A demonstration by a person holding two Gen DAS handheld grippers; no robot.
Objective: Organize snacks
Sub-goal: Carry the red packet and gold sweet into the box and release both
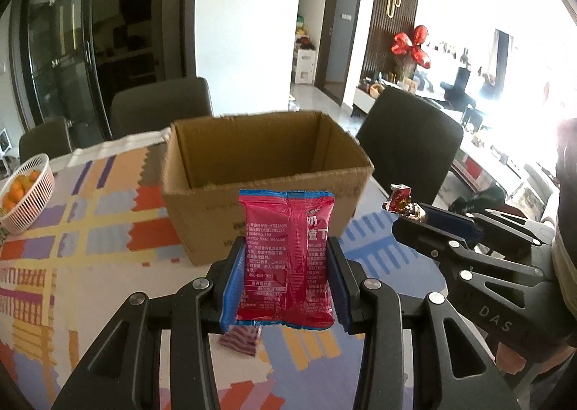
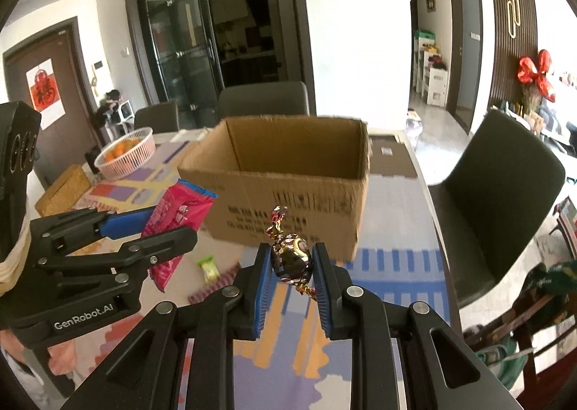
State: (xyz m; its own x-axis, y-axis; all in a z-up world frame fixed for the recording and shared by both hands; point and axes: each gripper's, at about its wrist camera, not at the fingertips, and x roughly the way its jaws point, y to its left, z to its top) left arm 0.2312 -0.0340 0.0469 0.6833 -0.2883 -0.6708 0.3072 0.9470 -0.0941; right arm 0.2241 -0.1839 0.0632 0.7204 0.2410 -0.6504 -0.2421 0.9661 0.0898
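My left gripper clamps a red snack packet by its side edges; it looks light, crinkly and slippery. My right gripper pinches a foil-wrapped candy, small and crushable. Both hang short of the open cardboard box at twelve o'clock. The box floor is hidden from me.

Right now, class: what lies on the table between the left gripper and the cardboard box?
In the right wrist view, only patterned tablecloth between left gripper and cardboard box.
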